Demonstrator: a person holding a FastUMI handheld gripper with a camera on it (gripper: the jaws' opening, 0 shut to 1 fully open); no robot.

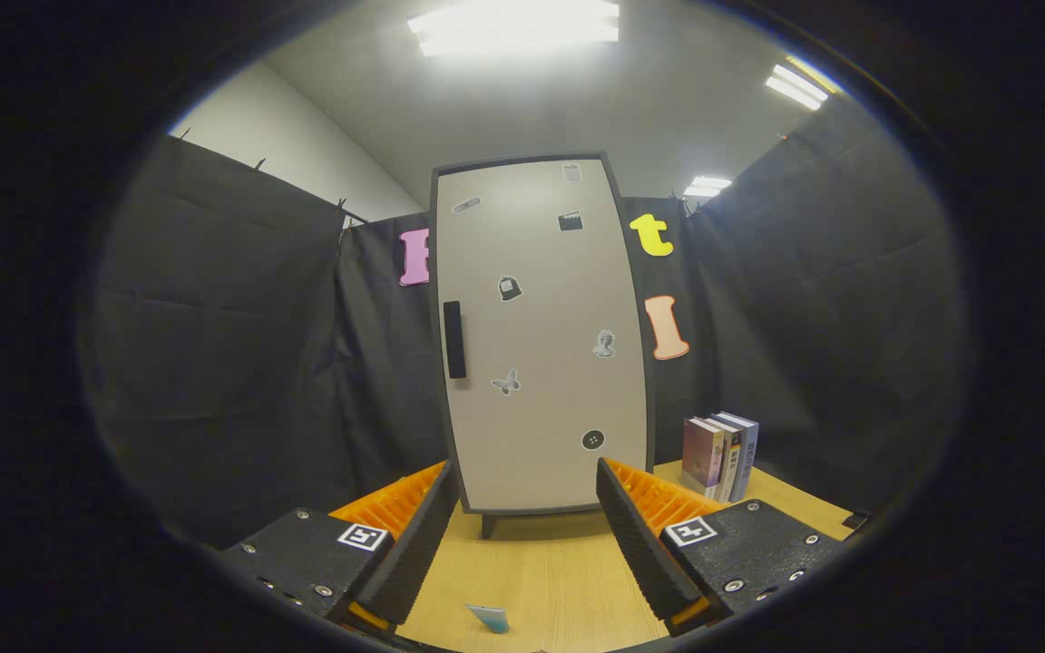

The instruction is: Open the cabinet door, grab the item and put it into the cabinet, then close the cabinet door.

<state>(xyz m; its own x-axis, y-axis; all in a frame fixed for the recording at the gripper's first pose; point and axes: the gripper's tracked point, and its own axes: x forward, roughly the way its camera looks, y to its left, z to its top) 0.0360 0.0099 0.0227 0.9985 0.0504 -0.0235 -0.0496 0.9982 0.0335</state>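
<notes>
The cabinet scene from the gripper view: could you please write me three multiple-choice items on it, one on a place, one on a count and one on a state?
1. Where is the handle on the cabinet door?
A. Along the door's left edge, about halfway up
B. Along its top edge
C. At its lower right corner

2. How many books stand on the table to the right of the cabinet?
A. One
B. Three
C. Six

3. What state is the gripper in?
A. Shut on a book
B. Shut on the handle
C. Open, with nothing between its fingers

Answers:
1 A: the dark vertical handle sits by the door's left edge at mid height.
2 B: three upright spines stand side by side.
3 C: the fingers stand apart over bare table, short of the closed door.
</notes>
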